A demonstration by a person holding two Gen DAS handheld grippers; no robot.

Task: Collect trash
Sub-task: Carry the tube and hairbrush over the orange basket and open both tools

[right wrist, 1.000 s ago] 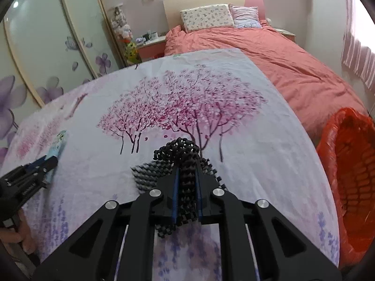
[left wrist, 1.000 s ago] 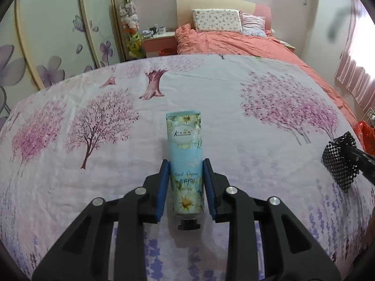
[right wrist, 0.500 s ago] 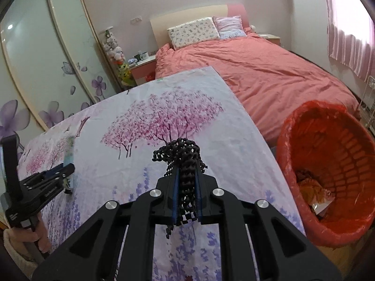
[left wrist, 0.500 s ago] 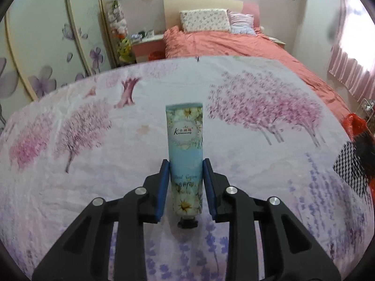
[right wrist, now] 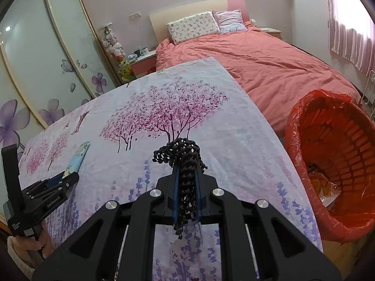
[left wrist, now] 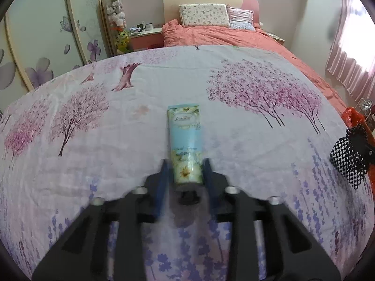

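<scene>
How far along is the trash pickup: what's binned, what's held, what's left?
Done: the red-lined bin already holds some wrappers. In hand: the right gripper is shut on a black mesh piece, beside the bin but not yet over it; the left gripper is shut on a hand cream tube above the sheet. Left: drop both. No other trash shows on the sheet.

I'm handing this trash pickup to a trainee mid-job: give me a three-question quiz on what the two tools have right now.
1. True or false: the right tool is shut on a black mesh piece.
2. What does the left tool hold? A) cup B) cream tube C) pillow
3. The bin has a ____ liner.

Key: 1 true. 2 B, the cream tube, cap toward the camera. 3 red.
</scene>
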